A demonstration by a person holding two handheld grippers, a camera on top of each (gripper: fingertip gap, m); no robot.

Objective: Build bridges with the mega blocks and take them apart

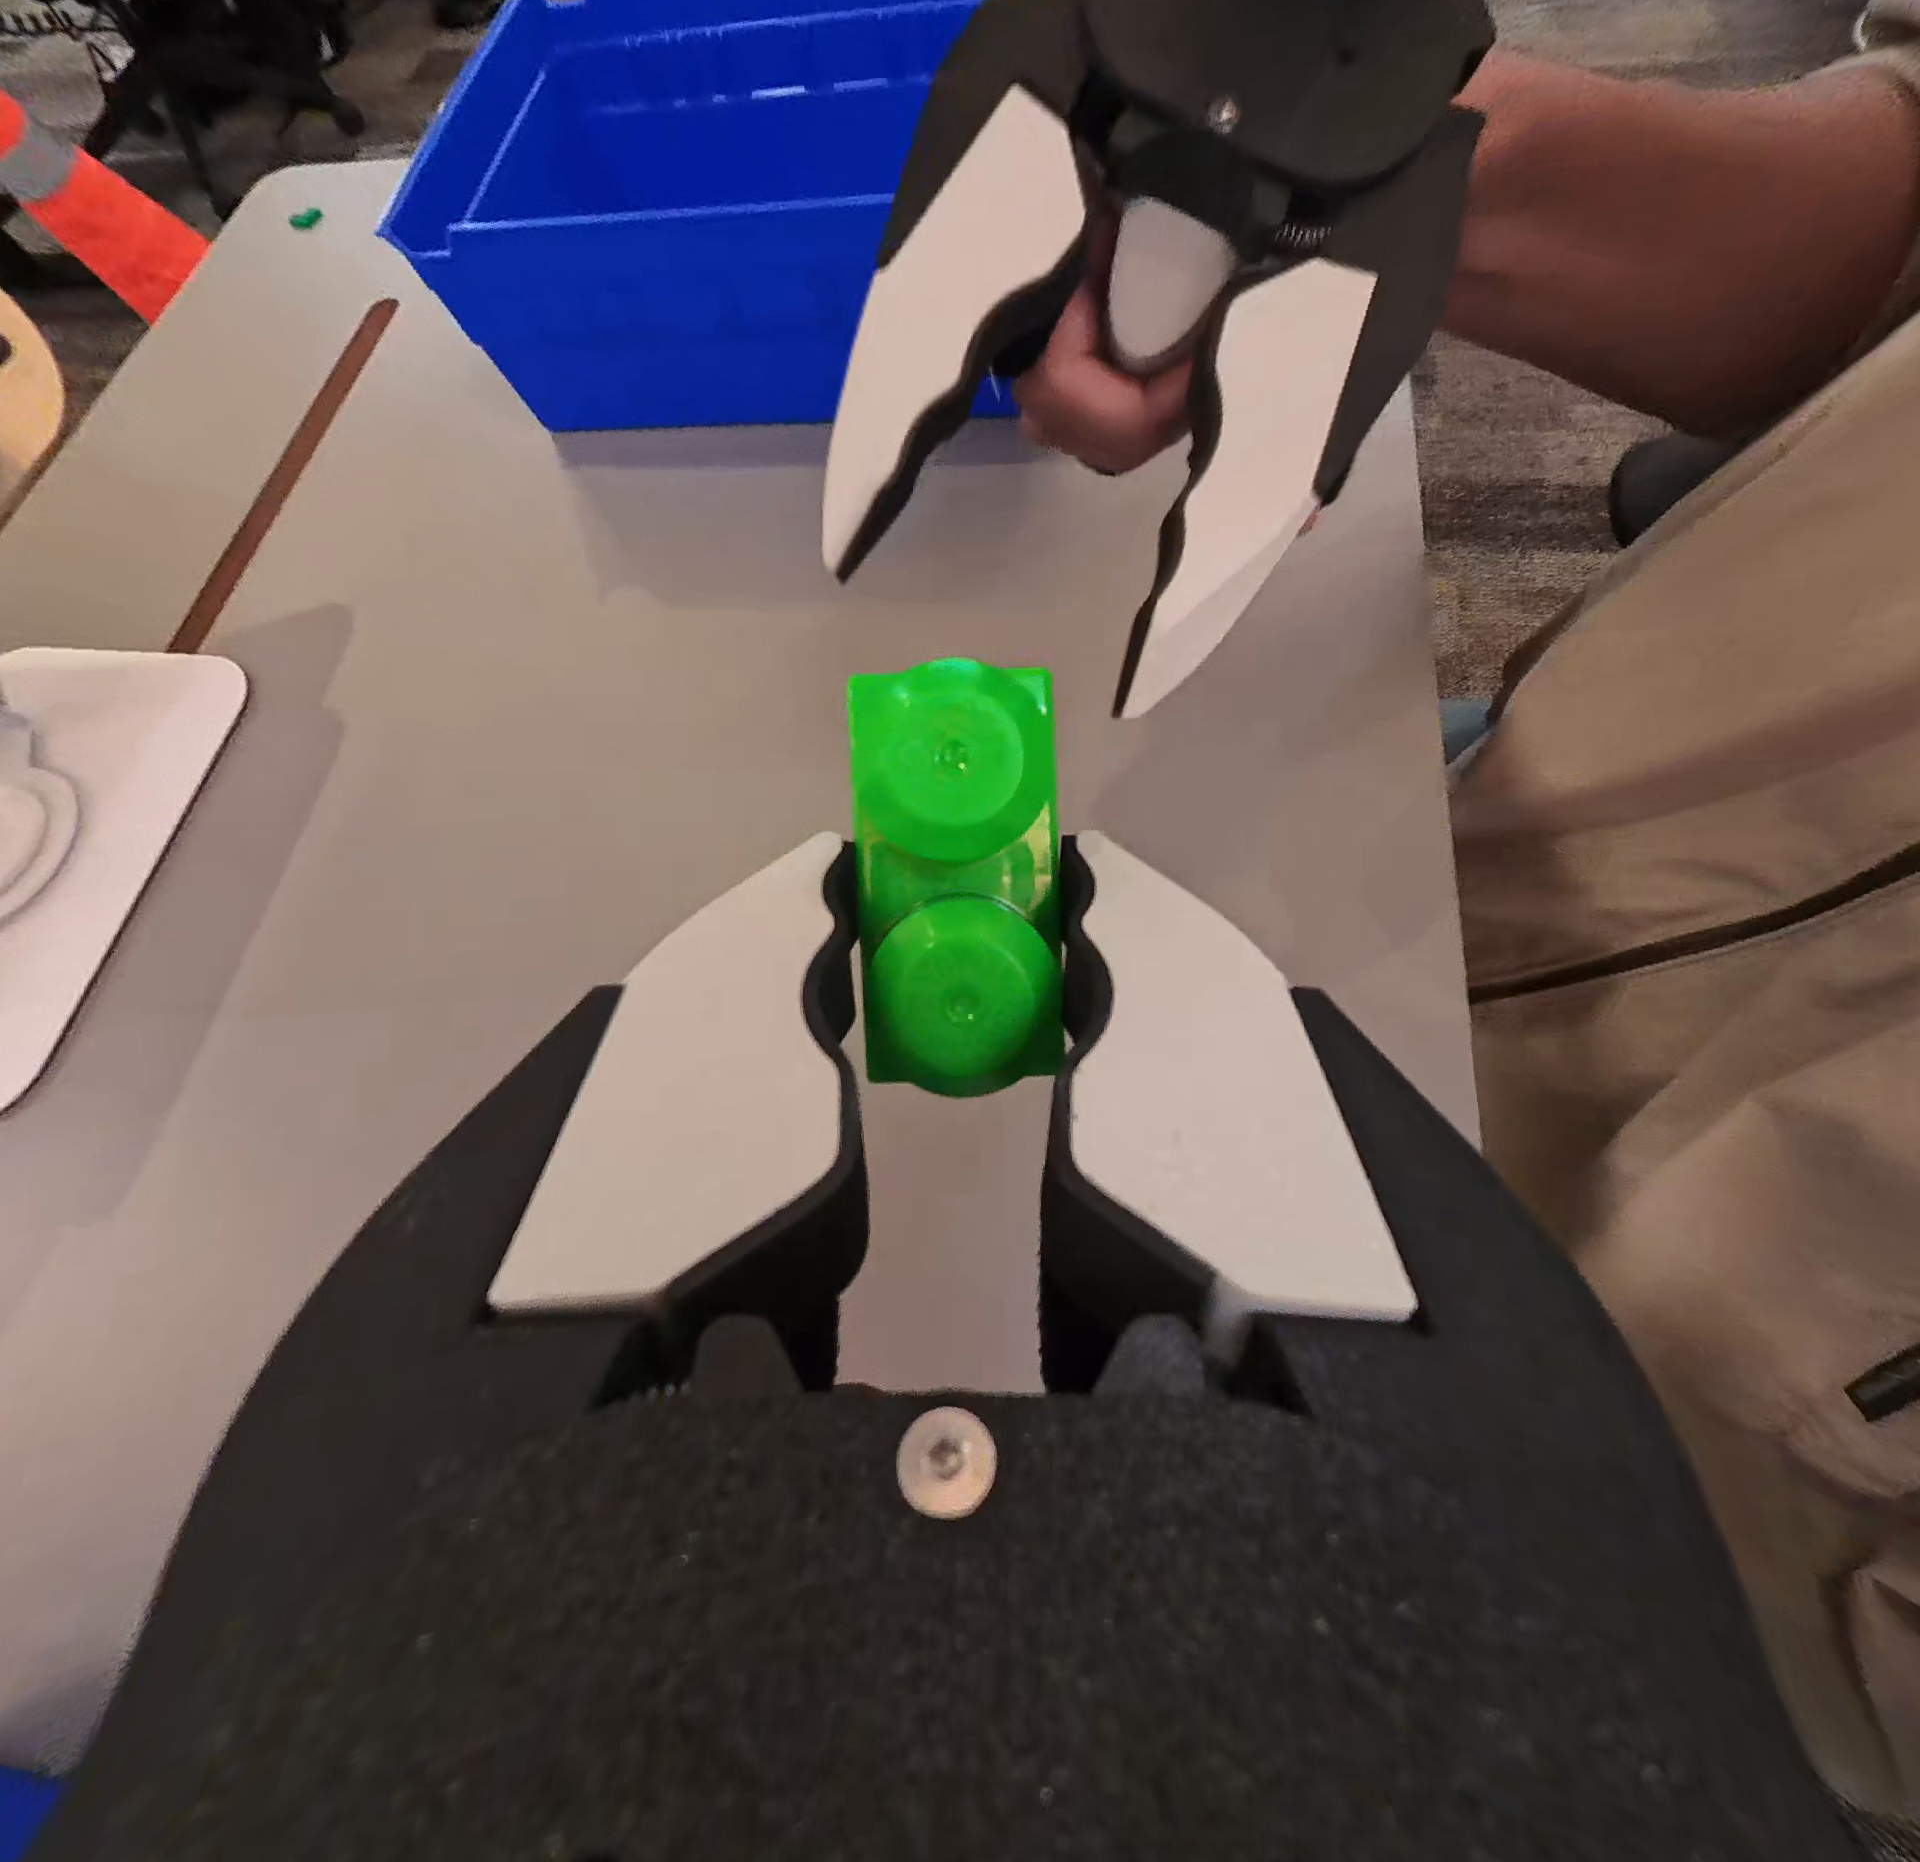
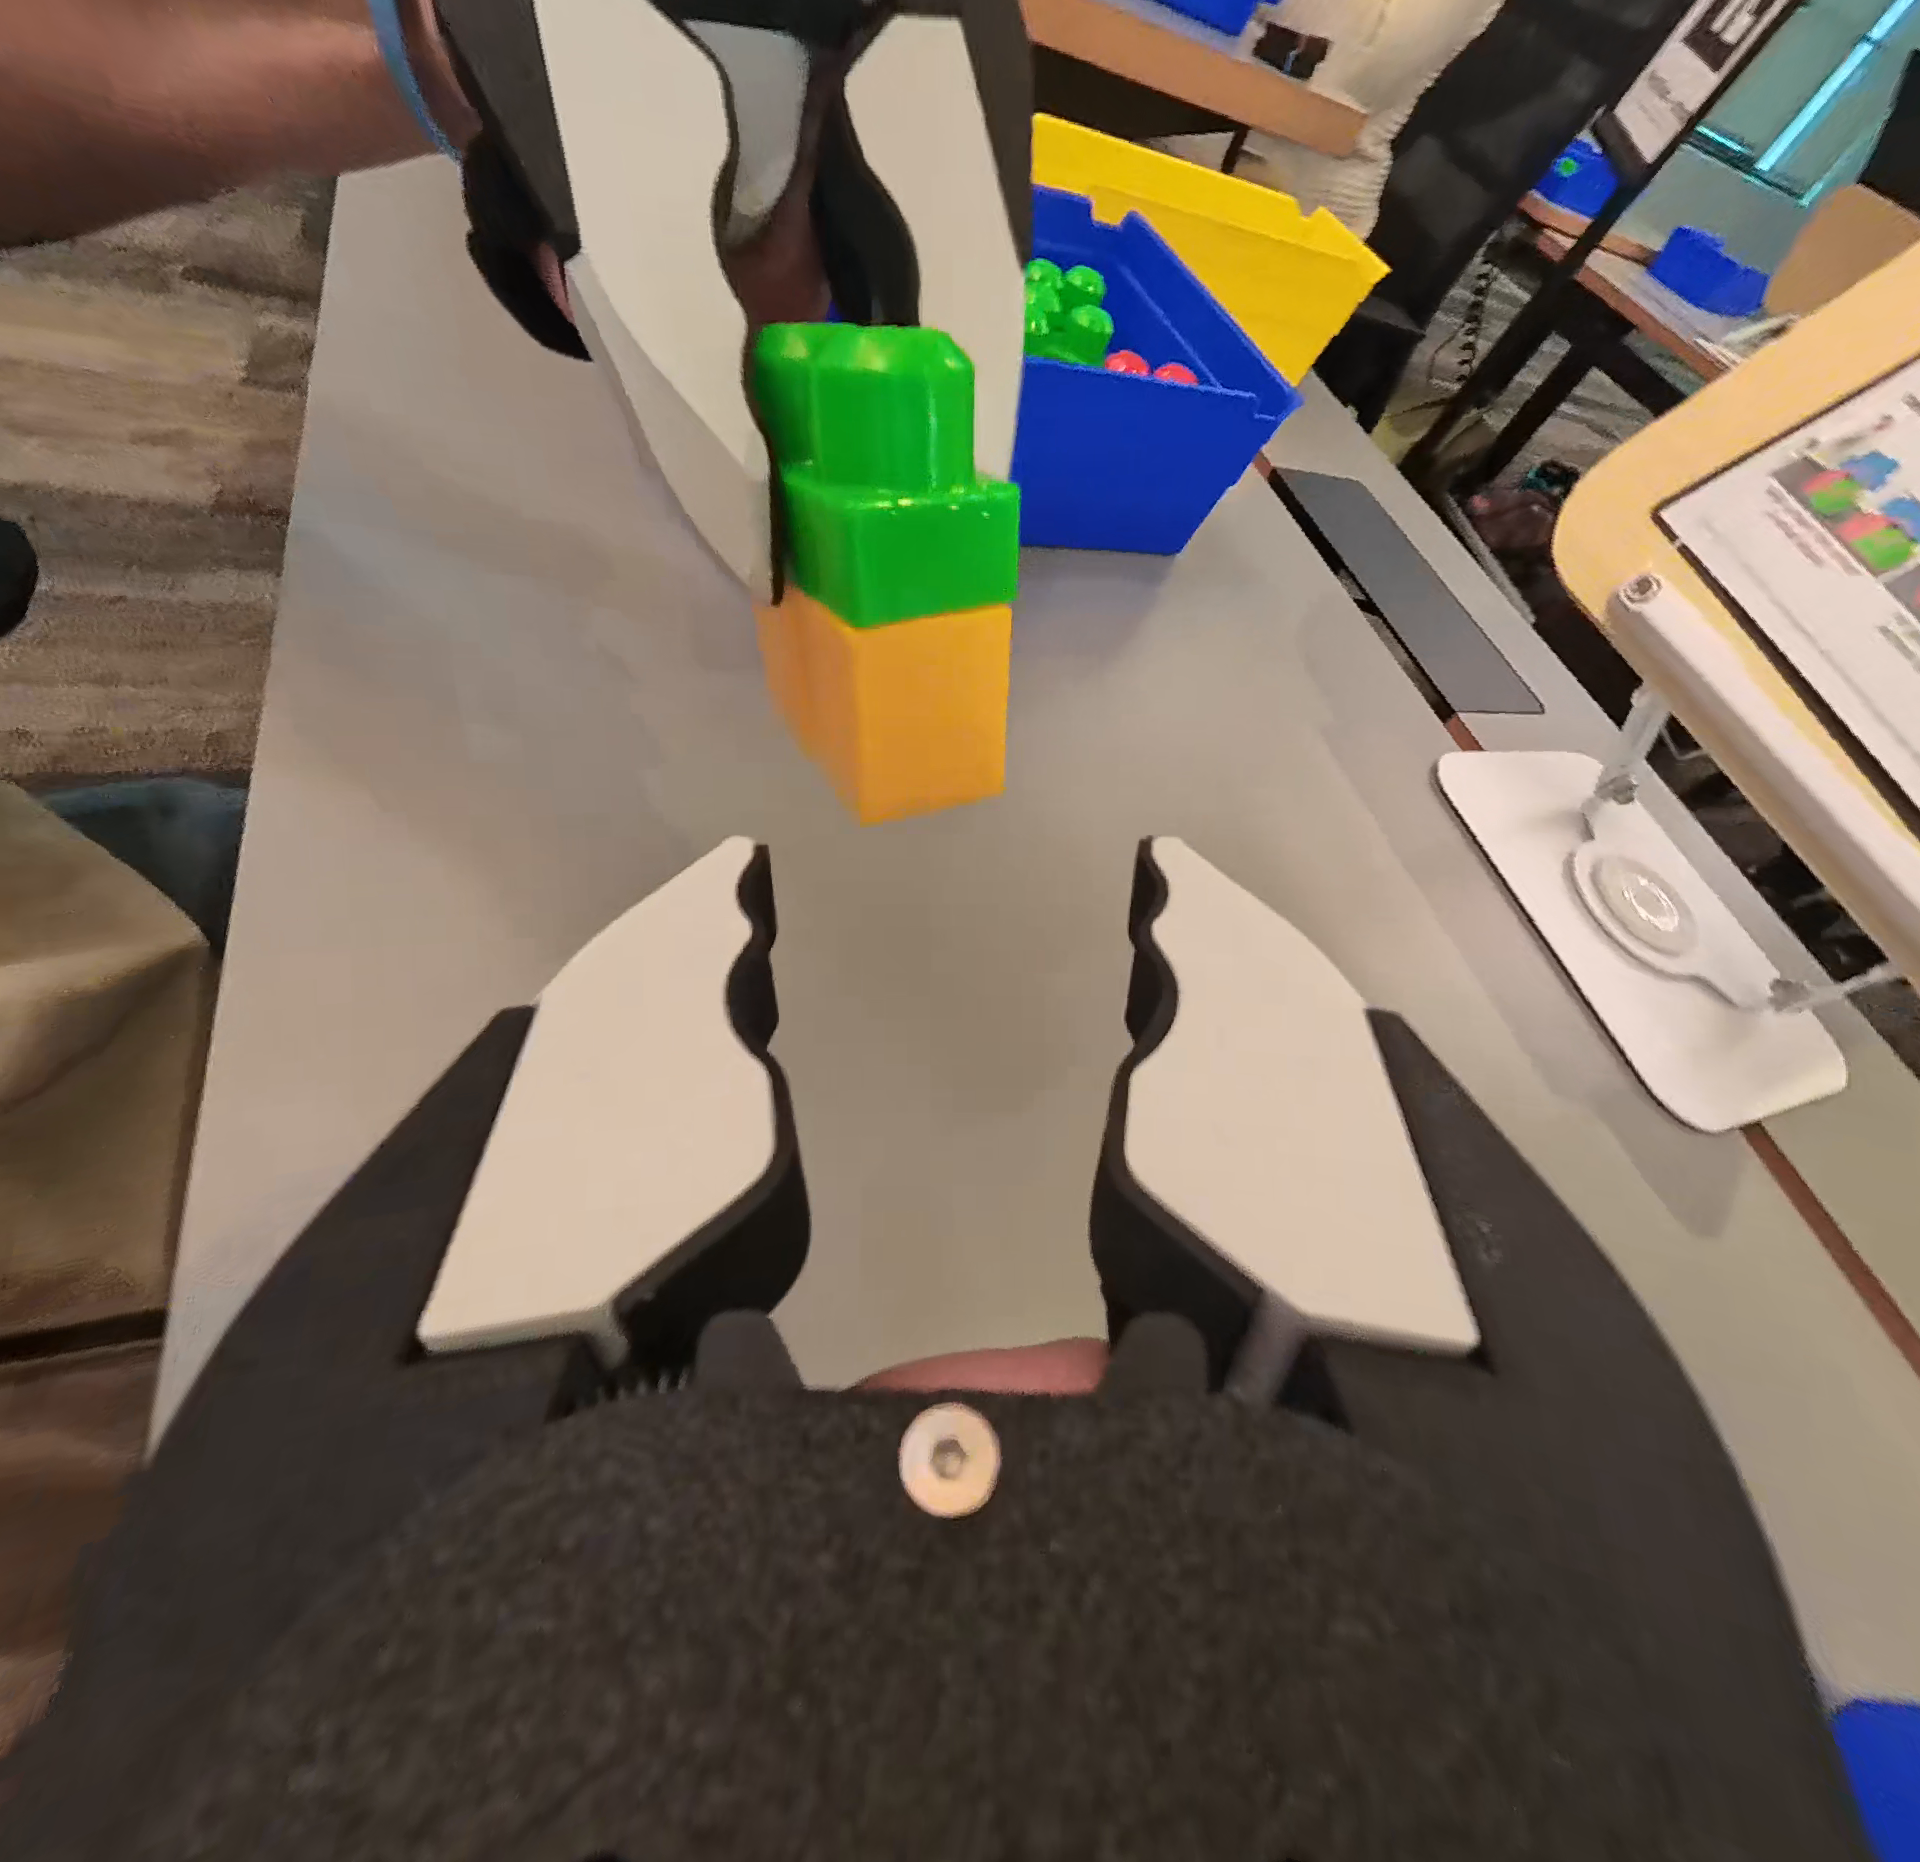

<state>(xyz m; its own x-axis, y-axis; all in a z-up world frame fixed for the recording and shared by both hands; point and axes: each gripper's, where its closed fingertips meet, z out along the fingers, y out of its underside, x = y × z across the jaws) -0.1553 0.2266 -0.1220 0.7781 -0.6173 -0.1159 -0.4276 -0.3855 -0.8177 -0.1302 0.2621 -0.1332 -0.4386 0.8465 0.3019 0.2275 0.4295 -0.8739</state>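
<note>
Green block (image 2: 894, 482) sits on the yellow block (image 2: 904, 711) on the table (image 2: 520, 773), squeezed by your left tongs (image 1: 956, 877). Your right tongs (image 2: 951, 856) hang wide apart. Pull crooked and both blocks tip.

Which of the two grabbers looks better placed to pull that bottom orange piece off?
Probably the right gripper: its jaws are open, empty and pointed at the orange plastic block. The left gripper is already shut on the green plastic block stacked above it.
</note>
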